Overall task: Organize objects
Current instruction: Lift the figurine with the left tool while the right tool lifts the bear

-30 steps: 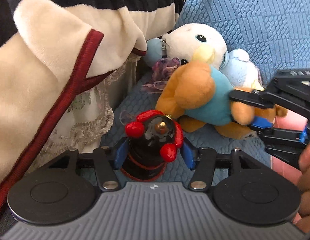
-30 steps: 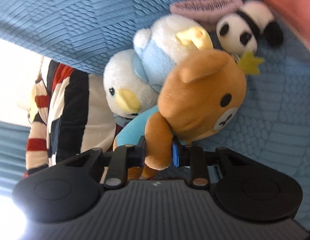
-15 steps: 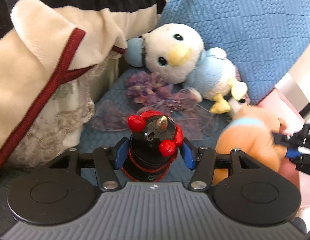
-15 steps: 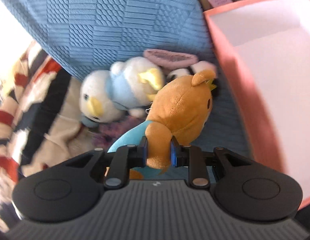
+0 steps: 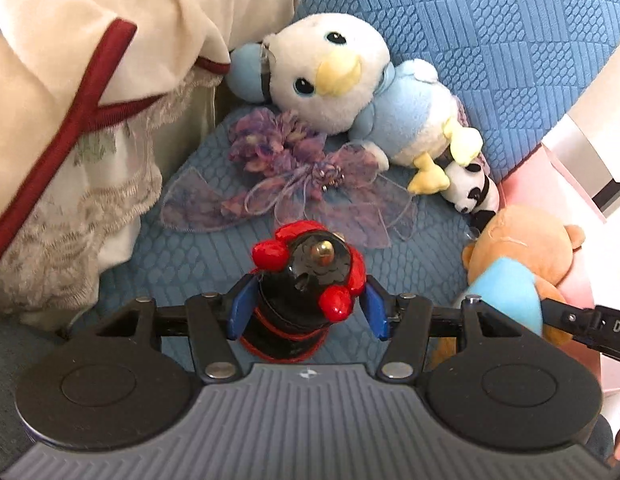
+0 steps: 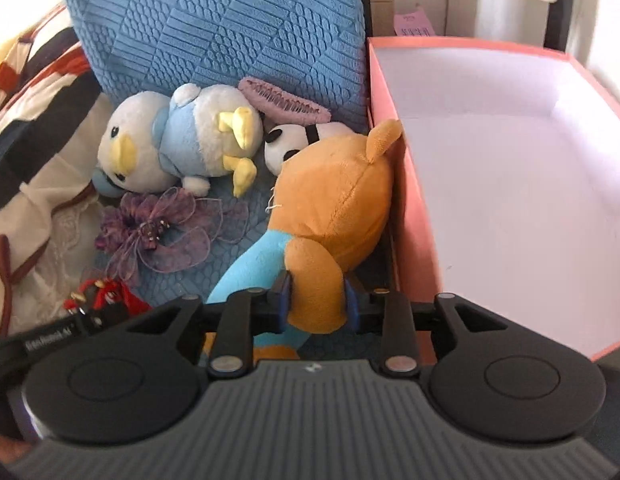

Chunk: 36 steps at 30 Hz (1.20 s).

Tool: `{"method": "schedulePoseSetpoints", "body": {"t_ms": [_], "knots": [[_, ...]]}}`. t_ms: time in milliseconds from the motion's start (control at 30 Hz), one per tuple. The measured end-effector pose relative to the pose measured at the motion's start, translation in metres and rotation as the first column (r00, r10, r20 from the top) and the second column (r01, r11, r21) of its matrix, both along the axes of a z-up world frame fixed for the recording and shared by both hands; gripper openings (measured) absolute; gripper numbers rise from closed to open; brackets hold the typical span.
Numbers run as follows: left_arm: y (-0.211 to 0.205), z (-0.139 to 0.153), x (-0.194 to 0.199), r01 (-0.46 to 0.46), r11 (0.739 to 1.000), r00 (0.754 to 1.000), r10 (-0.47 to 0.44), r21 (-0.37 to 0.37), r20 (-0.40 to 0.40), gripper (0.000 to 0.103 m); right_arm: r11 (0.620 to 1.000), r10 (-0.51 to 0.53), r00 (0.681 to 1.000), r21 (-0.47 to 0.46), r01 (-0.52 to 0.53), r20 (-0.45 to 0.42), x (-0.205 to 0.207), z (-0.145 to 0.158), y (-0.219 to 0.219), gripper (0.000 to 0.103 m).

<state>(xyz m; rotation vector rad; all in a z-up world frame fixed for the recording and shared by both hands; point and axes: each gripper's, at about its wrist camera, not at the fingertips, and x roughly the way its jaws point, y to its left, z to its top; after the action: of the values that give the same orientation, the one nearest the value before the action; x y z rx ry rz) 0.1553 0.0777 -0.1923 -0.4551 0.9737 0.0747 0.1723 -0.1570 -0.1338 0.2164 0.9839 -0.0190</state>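
Observation:
My left gripper (image 5: 306, 308) is shut on a black and red figurine (image 5: 306, 280), held above the blue sofa seat; the figurine also shows in the right wrist view (image 6: 98, 296). My right gripper (image 6: 316, 302) is shut on the arm of an orange teddy bear in a blue shirt (image 6: 334, 200), held beside the left wall of a pink box (image 6: 394, 160). The bear shows at the right in the left wrist view (image 5: 522, 248). A white and blue bird plush (image 5: 350, 84), a small panda plush (image 5: 474, 196) and a purple bow (image 5: 294, 176) lie on the seat.
A blue textured cushion (image 6: 214, 28) stands behind the toys. A cream, black and red blanket (image 5: 70, 60) is piled at the left. A pink comb-like clip (image 6: 282, 100) lies by the panda. The pink box has a white inside.
My right gripper has carried the bear away from the bird plush, rightward to the pink box's edge. The purple bow is uncovered. The left gripper still holds the figurine.

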Motion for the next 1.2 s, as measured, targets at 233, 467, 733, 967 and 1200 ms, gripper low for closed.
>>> {"method": "schedulePoseSetpoints", "body": {"t_ms": [233,467,733,967,1200], "knots": [[0.001,-0.005,-0.003,0.009,0.999,1.0,-0.009,-0.038,-0.008,0.068,0.981,-0.134,0.991,0.139,0.135,-0.019,0.0,-0.01,0.003,0.064],[0.001,-0.008,-0.002,0.006,0.999,1.0,-0.007,-0.051,-0.012,0.068,0.934,-0.201,0.979,0.297,0.199,-0.024,-0.002,-0.007,0.019,0.078],[0.005,-0.009,-0.002,-0.005,0.999,1.0,0.005,-0.053,0.0,0.068,0.945,-0.158,0.987,0.286,0.161,-0.033,0.032,-0.022,0.044,0.079],[0.005,-0.007,-0.002,0.006,0.999,1.0,-0.005,-0.047,0.028,0.065,0.945,-0.178,0.979,0.258,0.199,-0.104,0.053,-0.047,0.049,0.085],[0.008,-0.008,-0.003,0.007,0.997,1.0,-0.005,-0.076,0.029,0.065,0.948,-0.129,0.987,0.279,0.151,-0.096,0.061,-0.058,0.047,0.077]]}}
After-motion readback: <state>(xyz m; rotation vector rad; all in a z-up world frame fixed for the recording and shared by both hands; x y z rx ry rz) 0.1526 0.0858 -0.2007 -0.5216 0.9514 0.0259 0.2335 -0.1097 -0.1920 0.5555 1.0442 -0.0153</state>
